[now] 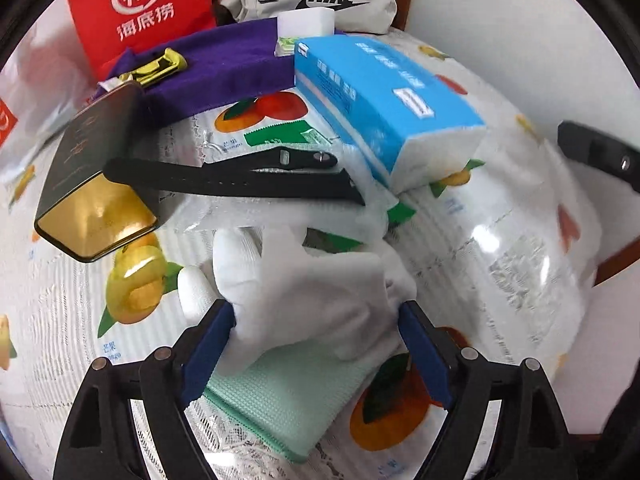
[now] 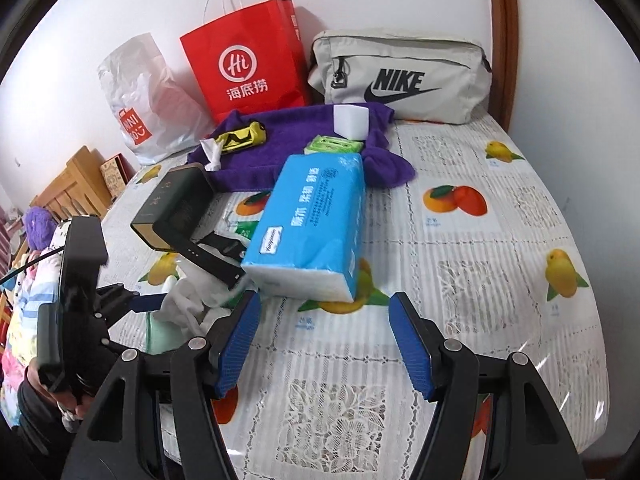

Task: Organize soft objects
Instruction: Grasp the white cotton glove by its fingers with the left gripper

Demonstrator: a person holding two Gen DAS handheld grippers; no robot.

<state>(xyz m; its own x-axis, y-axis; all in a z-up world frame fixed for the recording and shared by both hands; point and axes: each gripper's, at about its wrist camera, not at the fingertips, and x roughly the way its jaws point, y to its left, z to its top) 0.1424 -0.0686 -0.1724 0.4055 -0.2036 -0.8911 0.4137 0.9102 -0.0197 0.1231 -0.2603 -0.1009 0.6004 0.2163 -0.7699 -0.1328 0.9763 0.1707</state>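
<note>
A white glove [image 1: 312,280] with a mint-green cuff lies crumpled on the fruit-print tablecloth [image 1: 500,264]. My left gripper [image 1: 316,308] straddles it, a blue pad at each side of the glove, jaws wide and open. From the right wrist view the same glove [image 2: 184,300] shows at lower left, with a left finger [image 2: 146,303] beside it. My right gripper [image 2: 325,318] hangs open over bare cloth just in front of a blue tissue pack [image 2: 312,232], nothing between its pads. A purple towel [image 2: 296,136] lies behind the pack.
A black-and-gold box [image 1: 92,168] and a black watch strap [image 1: 240,180] sit just beyond the glove. A white sponge block [image 2: 351,122] and small green packet [image 2: 332,146] rest on the towel. A red paper bag [image 2: 248,60], grey pouch [image 2: 400,76] and plastic bag [image 2: 140,100] line the wall.
</note>
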